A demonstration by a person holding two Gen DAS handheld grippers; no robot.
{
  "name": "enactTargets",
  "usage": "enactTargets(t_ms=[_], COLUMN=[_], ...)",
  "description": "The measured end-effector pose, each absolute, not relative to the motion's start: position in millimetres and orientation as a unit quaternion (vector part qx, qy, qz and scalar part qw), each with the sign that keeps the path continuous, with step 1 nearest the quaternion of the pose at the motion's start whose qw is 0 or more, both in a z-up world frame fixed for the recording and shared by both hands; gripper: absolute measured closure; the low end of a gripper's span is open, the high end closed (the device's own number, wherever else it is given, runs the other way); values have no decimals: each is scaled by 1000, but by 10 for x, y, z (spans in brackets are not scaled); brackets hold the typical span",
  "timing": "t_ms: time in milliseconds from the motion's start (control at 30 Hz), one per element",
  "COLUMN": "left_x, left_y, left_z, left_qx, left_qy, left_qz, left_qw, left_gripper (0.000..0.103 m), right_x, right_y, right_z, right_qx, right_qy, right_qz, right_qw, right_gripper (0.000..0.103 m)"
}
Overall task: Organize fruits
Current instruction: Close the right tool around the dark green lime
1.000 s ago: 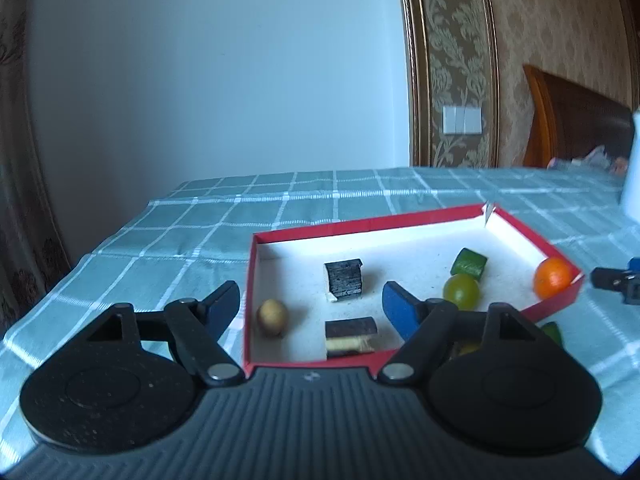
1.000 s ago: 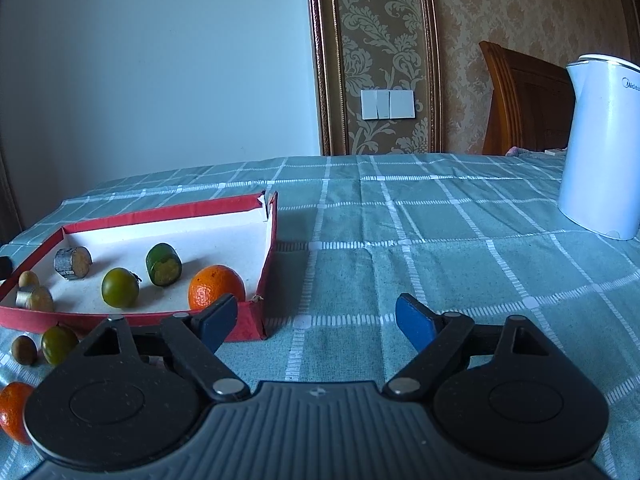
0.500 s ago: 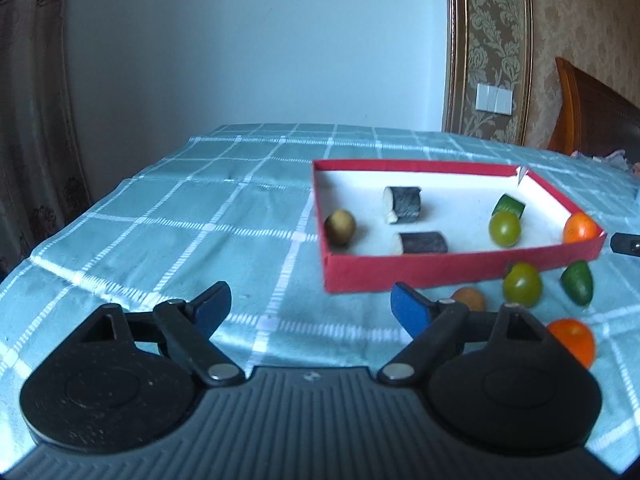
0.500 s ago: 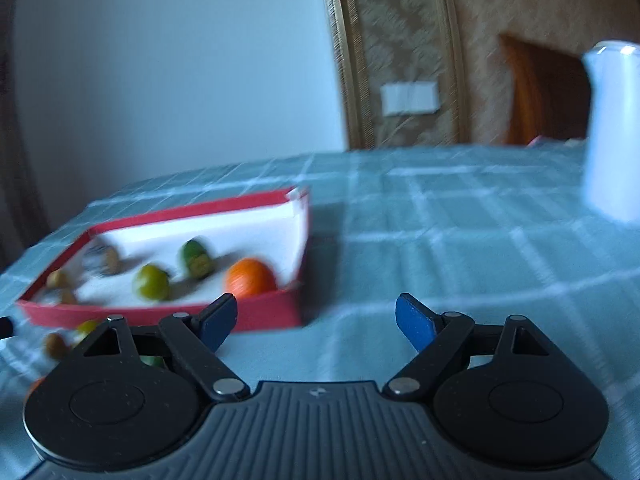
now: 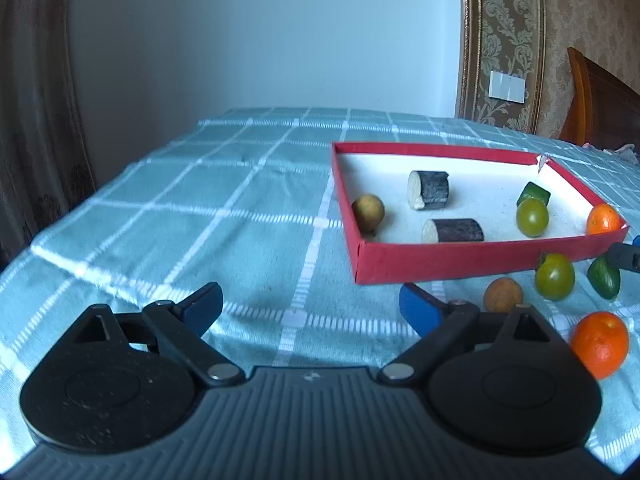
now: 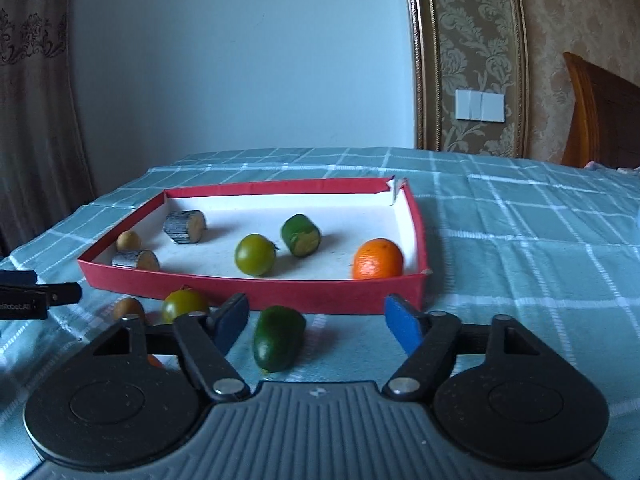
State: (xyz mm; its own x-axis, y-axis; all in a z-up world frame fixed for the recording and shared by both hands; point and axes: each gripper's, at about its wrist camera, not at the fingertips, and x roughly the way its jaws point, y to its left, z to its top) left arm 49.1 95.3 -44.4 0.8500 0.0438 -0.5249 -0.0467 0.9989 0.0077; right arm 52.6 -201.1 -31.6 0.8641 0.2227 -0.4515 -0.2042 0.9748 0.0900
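In the right wrist view, the black left tool (image 6: 36,298) is cut off by the left edge. A small orange fruit (image 6: 154,360) hides almost wholly behind the right tool's (image 6: 316,322) black arm.

I see a plain pale wall (image 6: 240,80) far behind, brown curtain (image 6: 32,120) on the left, damask wallpaper panel (image 6: 472,60) with a gilt frame on the right, white switch plate (image 6: 479,105), wooden headboard (image 6: 604,116) far right. Teal checked cloth (image 5: 200,208) covers the tabletop. Soft daylight.

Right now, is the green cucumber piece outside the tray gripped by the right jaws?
No, the cucumber piece lies on the cloth between the closing jaws, untouched.
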Motion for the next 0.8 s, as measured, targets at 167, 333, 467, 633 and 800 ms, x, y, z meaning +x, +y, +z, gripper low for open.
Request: enactTargets(t_ms=[167, 333, 467, 633, 800], left_x=[495, 533, 558, 570, 587], left_y=[967, 948, 965, 966, 965], left_z=[-441, -453, -463, -470, -478], left_qx=[-5, 0, -6, -5, -5], left_qy=[272, 283, 288, 291, 296], left_qz=[20, 18, 19, 17, 20], left_qw=[962, 959, 957, 957, 955], left_gripper=[8, 7, 7, 7, 5], right_x=[616, 667, 697, 722, 736], right_y=[-1952, -1902, -1886, -1853, -1799], right_z=[-339, -359, -375, -393, -407], right_qx=[22, 16, 16, 21, 24], right_qy=[258, 270, 281, 290, 296], right_qz=[121, 122, 119, 126, 133], right_qw=[958, 955, 952, 949, 946], right_gripper=[42, 47, 58, 61, 70])
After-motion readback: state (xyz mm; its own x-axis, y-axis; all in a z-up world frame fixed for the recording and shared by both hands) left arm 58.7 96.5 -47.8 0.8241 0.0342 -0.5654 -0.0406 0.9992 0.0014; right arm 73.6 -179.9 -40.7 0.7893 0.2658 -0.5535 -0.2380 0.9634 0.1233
